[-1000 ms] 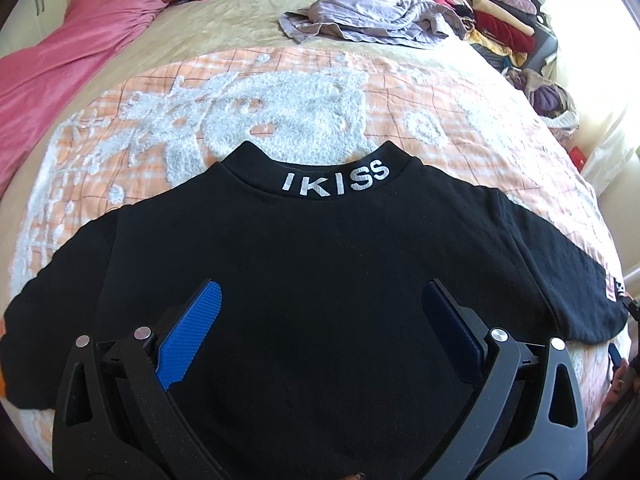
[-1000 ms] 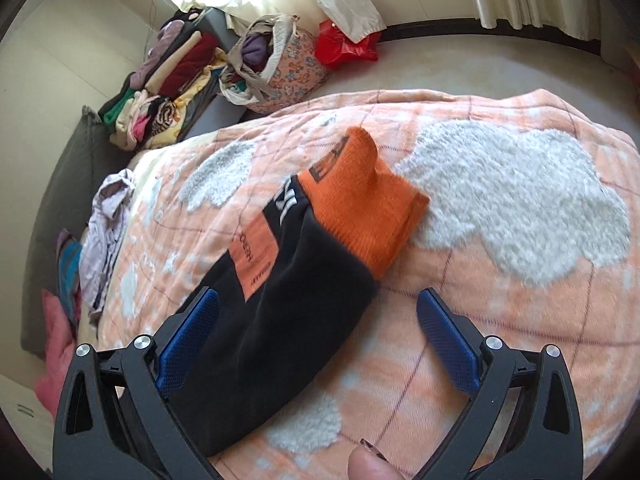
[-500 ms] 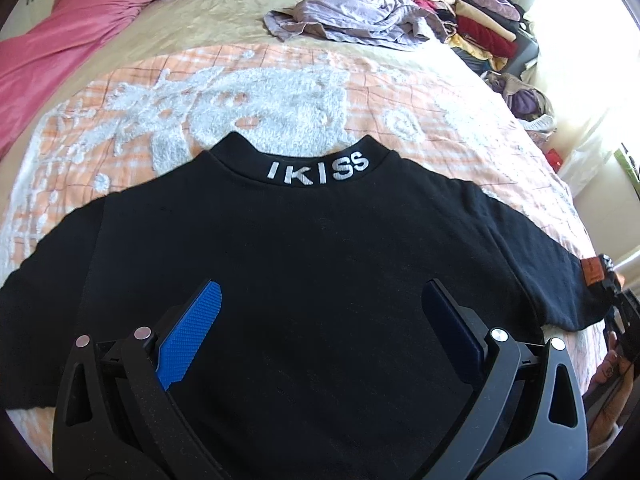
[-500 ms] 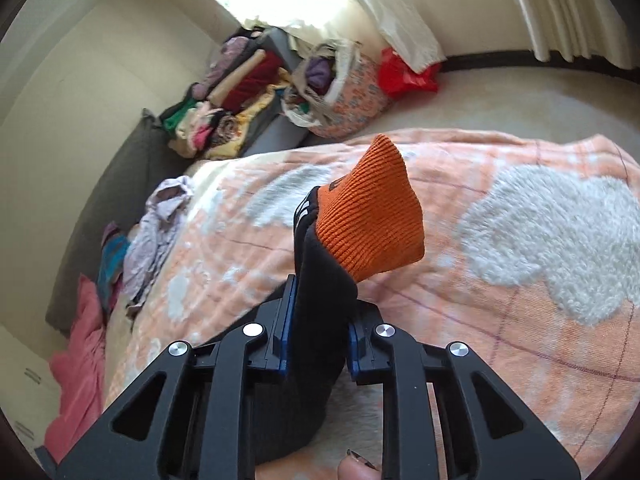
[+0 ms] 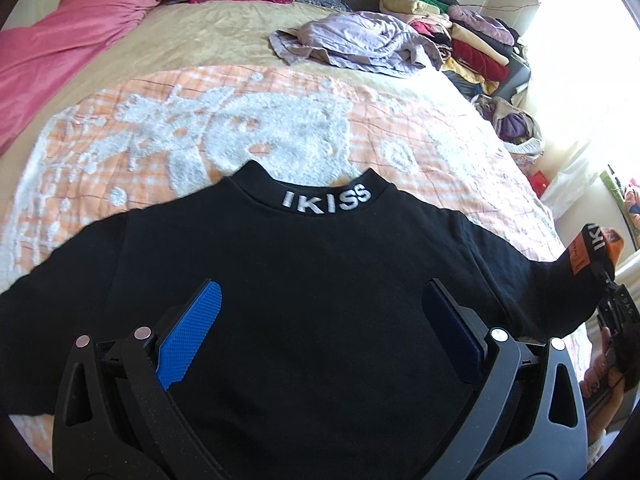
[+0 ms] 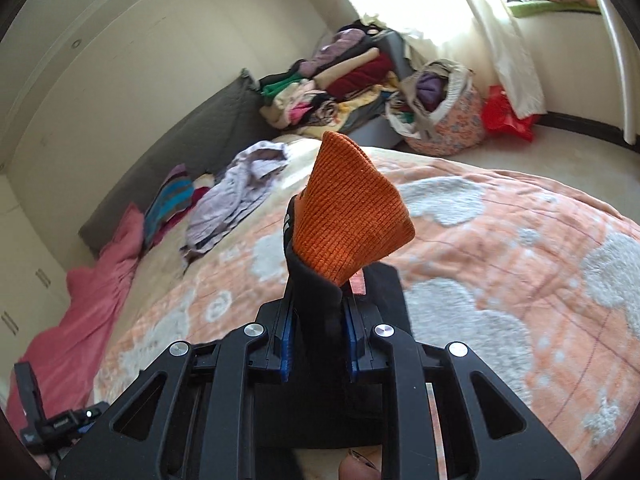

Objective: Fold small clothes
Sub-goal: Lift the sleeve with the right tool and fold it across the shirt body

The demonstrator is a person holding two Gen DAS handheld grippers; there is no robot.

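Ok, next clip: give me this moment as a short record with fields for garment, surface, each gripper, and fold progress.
garment: black sweatshirt with IKISS on the collar, lying flat
sleeve: orange cuff raised off the bed
surface: orange and white blanket on a bed
left gripper: open, over the shirt body, holding nothing
right gripper: shut on the sleeve just below the cuff
fold progress: sleeve lifted, not yet laid across the body
background: lilac garment and a pile of folded clothes
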